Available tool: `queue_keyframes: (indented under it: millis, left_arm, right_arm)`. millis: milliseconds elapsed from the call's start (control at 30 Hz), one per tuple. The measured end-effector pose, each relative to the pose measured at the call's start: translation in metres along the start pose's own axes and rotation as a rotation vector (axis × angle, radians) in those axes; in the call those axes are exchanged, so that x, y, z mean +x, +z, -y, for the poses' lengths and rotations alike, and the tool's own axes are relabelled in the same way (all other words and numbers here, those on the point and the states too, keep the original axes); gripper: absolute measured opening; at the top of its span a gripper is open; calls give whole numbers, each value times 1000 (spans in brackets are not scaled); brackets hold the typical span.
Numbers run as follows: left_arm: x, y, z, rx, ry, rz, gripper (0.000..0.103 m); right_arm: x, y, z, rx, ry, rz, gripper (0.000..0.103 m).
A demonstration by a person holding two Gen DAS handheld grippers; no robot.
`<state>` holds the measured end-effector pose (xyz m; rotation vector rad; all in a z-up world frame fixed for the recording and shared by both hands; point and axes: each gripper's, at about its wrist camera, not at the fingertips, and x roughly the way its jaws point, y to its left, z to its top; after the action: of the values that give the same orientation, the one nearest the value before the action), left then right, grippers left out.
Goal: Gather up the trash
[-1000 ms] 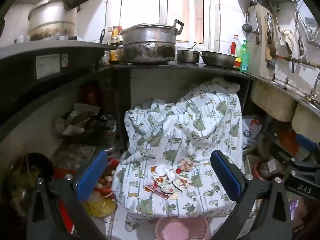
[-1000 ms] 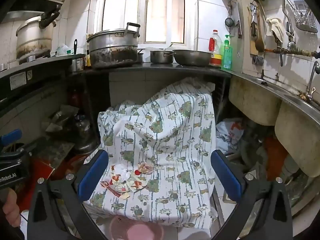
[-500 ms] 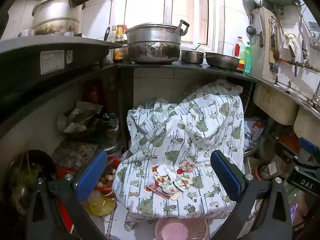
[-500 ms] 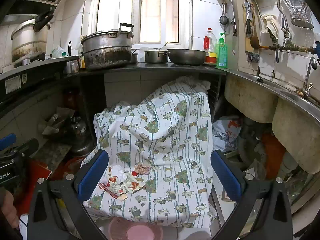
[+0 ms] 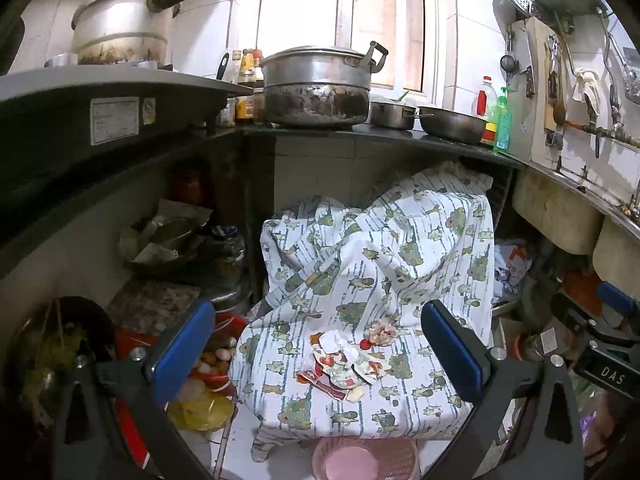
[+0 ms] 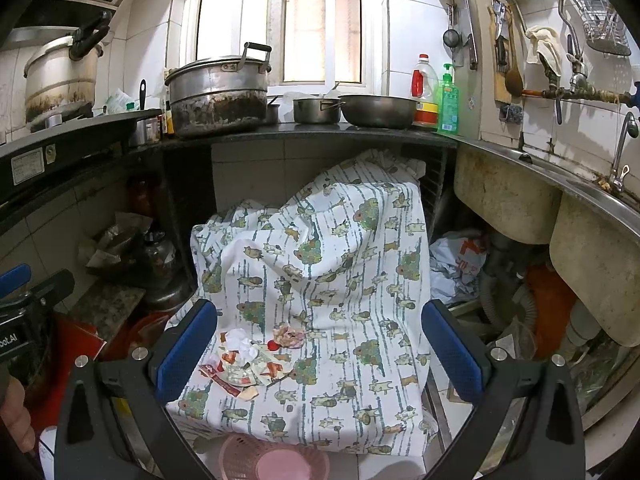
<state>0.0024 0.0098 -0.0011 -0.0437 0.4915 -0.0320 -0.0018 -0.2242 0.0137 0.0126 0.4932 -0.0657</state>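
Note:
A small heap of trash [image 5: 346, 362] lies on a white cloth with green prints [image 5: 380, 264] that covers a low stand: torn red and white wrappers, crumpled paper and a pinkish wad. It also shows in the right wrist view [image 6: 250, 356], left of centre on the cloth [image 6: 320, 256]. A pink mesh basket [image 5: 362, 460] stands on the floor in front of the cloth, also seen in the right wrist view [image 6: 276, 460]. My left gripper [image 5: 318, 354] is open and empty, held above and short of the trash. My right gripper [image 6: 318, 354] is open and empty too, with the trash near its left finger.
A dark counter [image 5: 360, 136] with pots [image 5: 320, 84] runs behind the cloth. Sinks [image 6: 504, 196] hang at the right, with pipes and bags beneath. At the left are a red tub of eggs [image 5: 212, 356], a yellow bag [image 5: 204, 408] and shelf clutter [image 5: 168, 236].
Both grippers have drawn back and risen slightly, so the cloth and trash sit a little lower and farther in view. Both stay open and empty.

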Motion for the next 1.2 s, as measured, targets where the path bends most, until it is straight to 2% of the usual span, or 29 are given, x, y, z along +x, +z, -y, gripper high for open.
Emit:
queue_keyframes:
  millis: [533, 833, 1000, 1200]
  left_arm:
    - [0, 5, -6, 0, 5, 1, 103]
    - [-1, 14, -22, -17, 39, 12, 103]
    - [-2, 6, -23, -20, 70, 17, 103]
    - [-2, 5, -26, -25, 74, 20, 103]
  right_arm:
    - [1, 2, -3, 0, 3, 0, 103]
    - [0, 2, -1, 1, 8, -2, 103]
    - [0, 2, -1, 6, 11, 0, 103]
    - [1, 1, -2, 2, 10, -2, 103]
